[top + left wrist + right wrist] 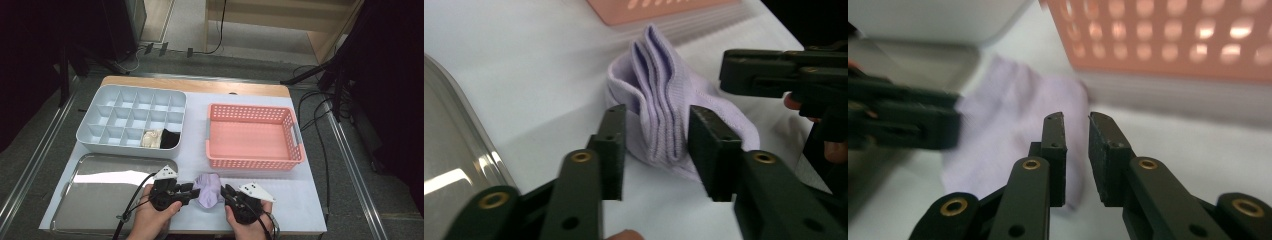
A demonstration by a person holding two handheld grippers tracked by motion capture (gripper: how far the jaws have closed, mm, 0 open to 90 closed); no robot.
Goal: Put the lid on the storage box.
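A folded lavender sock [209, 190] lies on the white table near its front edge, between my two grippers. My left gripper [192, 189] comes at it from the left. In the left gripper view its jaws [659, 109] stand open on either side of the sock's upright folds [664, 110], not squeezing them. My right gripper [225, 192] sits at the sock's right edge. In the right gripper view its jaws [1075, 120] are a narrow gap apart with bare table between them, and the sock [1013, 115] lies just beyond and left of the tips.
A pale blue compartment box [87, 125] stands at the back left, with a cream sock [151, 138] and a black sock [170, 139] in two front compartments. An empty pink basket [250, 162] is at the back right. A metal tray [100, 200] lies front left.
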